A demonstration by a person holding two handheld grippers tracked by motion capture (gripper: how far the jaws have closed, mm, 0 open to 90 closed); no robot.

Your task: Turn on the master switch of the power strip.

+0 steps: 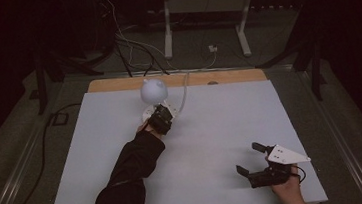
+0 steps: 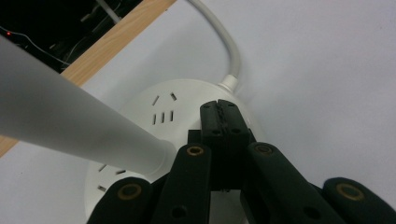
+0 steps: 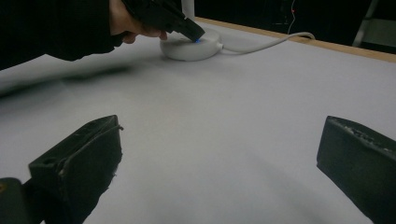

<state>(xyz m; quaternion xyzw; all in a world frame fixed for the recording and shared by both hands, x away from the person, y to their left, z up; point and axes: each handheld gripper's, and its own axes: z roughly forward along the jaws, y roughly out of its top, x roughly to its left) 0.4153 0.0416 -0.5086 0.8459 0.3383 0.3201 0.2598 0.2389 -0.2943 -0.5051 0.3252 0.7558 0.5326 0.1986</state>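
High view: the white table (image 1: 221, 128) lies under dim light, with a wooden strip (image 1: 117, 84) along its far edge. Near that edge stands a lamp: a round white head (image 1: 154, 90) above a flat round base (image 1: 148, 114), with a white cable (image 1: 185, 94) curving off toward the floor. The left tongs (image 1: 160, 118), at the end of a dark sleeve (image 1: 134, 161), rest on top of the base. The right tongs (image 1: 252, 159) lie well apart, near the table's front right corner, jaws spread with nothing between them; a grey plate (image 1: 285, 154) sits on top, and a hand (image 1: 289, 192) grips them from below.

Left gripper view: the left tongs (image 2: 219, 112) are clenched, tips pressed together on the base (image 2: 154, 105), just beside the point where the cable (image 2: 224, 37) enters it. This close view brings out socket slots (image 2: 163, 116) in the base's top, which the high view is too coarse to show. A white stem (image 2: 70, 126) rises slanting from the base at the left. The wooden strip (image 2: 112, 44) crosses the upper left corner.

Right gripper view: the right tongs (image 3: 219, 158) stand released, both jaws wide apart over bare table (image 3: 224, 121). Far off, the left tongs (image 3: 189, 32) press down on the base (image 3: 189, 49), and a small blue glow (image 3: 197, 41) shows right at their tip, something neither other view reveals. The cable (image 3: 266, 44) trails away to the right.
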